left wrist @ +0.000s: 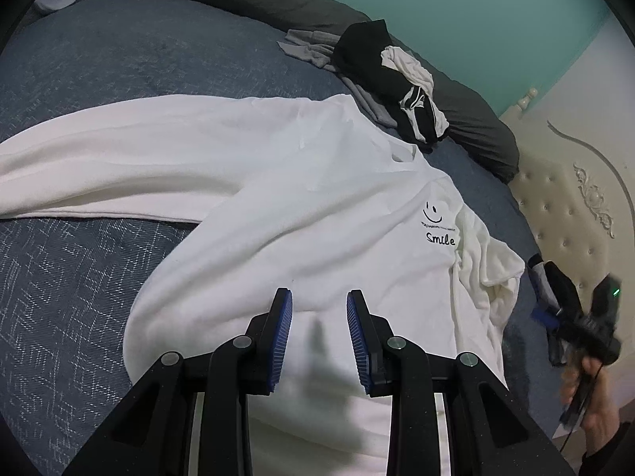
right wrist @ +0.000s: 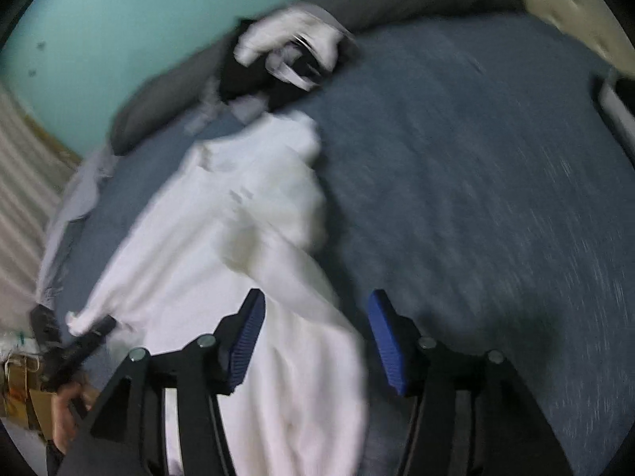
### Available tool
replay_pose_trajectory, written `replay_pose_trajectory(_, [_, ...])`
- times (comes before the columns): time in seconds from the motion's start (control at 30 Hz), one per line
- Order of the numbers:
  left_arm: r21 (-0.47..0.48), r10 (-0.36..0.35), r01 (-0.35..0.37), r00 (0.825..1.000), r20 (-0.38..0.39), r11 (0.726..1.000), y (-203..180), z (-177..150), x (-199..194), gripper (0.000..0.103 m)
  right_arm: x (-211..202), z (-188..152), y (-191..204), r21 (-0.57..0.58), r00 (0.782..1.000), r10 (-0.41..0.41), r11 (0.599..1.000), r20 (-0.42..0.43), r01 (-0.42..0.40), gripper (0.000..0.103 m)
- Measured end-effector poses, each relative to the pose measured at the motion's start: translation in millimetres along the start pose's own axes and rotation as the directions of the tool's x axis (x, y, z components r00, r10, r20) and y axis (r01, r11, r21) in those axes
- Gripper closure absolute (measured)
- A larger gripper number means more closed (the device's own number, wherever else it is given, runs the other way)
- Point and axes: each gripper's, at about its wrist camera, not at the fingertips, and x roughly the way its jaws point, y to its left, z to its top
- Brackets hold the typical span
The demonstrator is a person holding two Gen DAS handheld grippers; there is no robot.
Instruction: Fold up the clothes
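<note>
1. So the white sweatshirt [left wrist: 301, 182] is spread on the blue bedspread [left wrist: 79, 277].
2. Left gripper [left wrist: 319, 337] hovers over it, jaws apart, gripping nothing.
3. Right gripper [right wrist: 315, 341] gapes wide, empty, over the sweatshirt's edge.

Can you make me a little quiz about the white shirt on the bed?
1. True or false: the white shirt lies on the blue bedspread.
2. Which word is printed under the smiley face? A) Happy B) Smile C) Hello
3. Fill in: beyond the shirt's collar sits a pile of black and ____ clothes.

Key: 1 true; 2 B; 3 white.
</note>
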Motion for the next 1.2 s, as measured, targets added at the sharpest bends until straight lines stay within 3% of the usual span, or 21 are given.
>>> replay_pose_trajectory(0.2, [-0.006,0.006,-0.006,1.0,-0.002,1.0,2.9,0.4,1.1,0.071,28.2,-31.9,-4.0,-0.022,0.992,0.004,1.0,-0.124,-0.006,0.048])
replay_pose_trajectory(0.33, [-0.003,0.011,-0.011,1.0,-0.004,1.0,3.2,0.2,1.5,0.071,37.7,-40.1,7.1,-0.074,0.99,0.0,0.997,-0.138,-0.01,0.049])
replay_pose_trajectory(0.53, [-0.006,0.009,-0.009,1.0,-0.002,1.0,3.5,0.5,1.3,0.07,42.2,-40.3,2.3,-0.055,0.991,0.02,0.998,-0.136,-0.027,0.089])
replay_pose_trajectory(0.67, [-0.007,0.008,-0.008,1.0,-0.004,1.0,2.7,0.1,2.7,0.07,32.7,-36.2,1.9,-0.079,0.994,0.005,0.997,-0.106,-0.013,0.101])
replay_pose_trajectory(0.83, [-0.004,0.006,-0.006,1.0,-0.005,1.0,2.7,0.4,2.6,0.07,10.4,-30.7,-1.7,-0.098,0.998,-0.014,0.995,-0.06,0.008,0.102])
replay_pose_trajectory(0.97, [-0.006,0.005,-0.005,1.0,-0.007,1.0,3.7,0.2,2.7,0.07,17.9,-27.8,-9.5,-0.082,0.994,-0.025,0.996,-0.111,0.016,0.1])
replay_pose_trajectory(1.0, [-0.007,0.005,-0.005,1.0,-0.007,1.0,3.9,0.2,2.7,0.07,22.9,-29.0,-11.0,-0.076,0.99,-0.031,0.997,-0.137,0.021,0.098])
replay_pose_trajectory(1.07, [-0.006,0.005,-0.005,1.0,-0.007,1.0,3.9,-0.1,2.6,0.07,28.1,-34.7,-11.2,-0.073,0.987,-0.037,0.997,-0.155,0.026,0.069])
replay_pose_trajectory(1.2, [0.0,0.005,-0.005,1.0,-0.012,1.0,3.3,-0.6,3.4,0.07,39.2,-40.4,-9.8,-0.061,0.986,-0.019,0.998,-0.165,0.009,0.065])
